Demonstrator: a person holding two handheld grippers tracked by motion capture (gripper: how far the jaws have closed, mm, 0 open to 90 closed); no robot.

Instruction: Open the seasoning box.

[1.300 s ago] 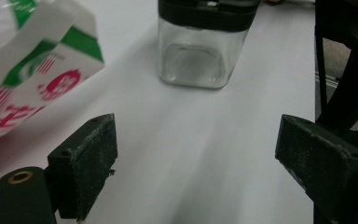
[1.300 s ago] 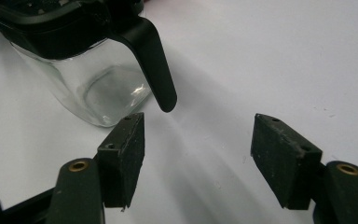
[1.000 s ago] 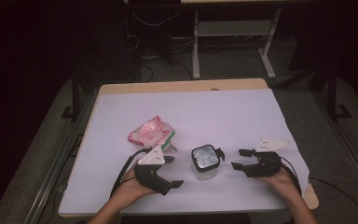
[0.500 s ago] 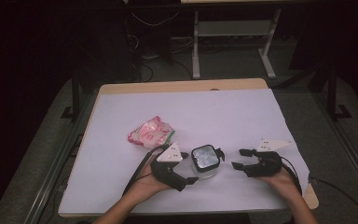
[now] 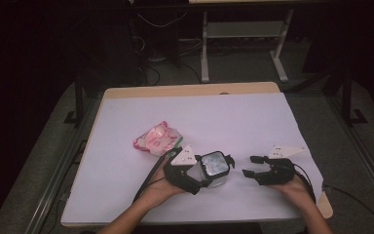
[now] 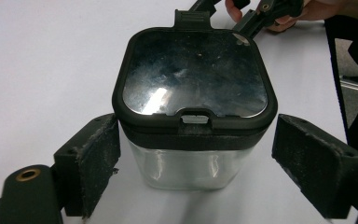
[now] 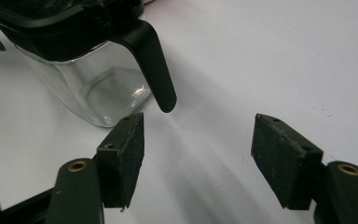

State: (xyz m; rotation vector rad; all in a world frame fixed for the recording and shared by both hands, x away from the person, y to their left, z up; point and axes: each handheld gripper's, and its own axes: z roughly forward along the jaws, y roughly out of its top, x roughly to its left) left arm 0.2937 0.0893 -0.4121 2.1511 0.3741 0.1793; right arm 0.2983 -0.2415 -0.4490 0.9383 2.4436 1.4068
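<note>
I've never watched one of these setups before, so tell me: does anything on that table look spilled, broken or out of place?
Nothing stands out. The clear jar stands upright with its black lid shut, between the left gripper's open jaws. The pink packet lies crumpled but unspilled on the white table cover.

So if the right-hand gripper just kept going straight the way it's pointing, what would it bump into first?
Most likely the clear container with the black lid: the right gripper points toward it with open jaws, and the lid's hanging black latch sits just ahead, a little to one side. How near it is cannot be told exactly.
</note>
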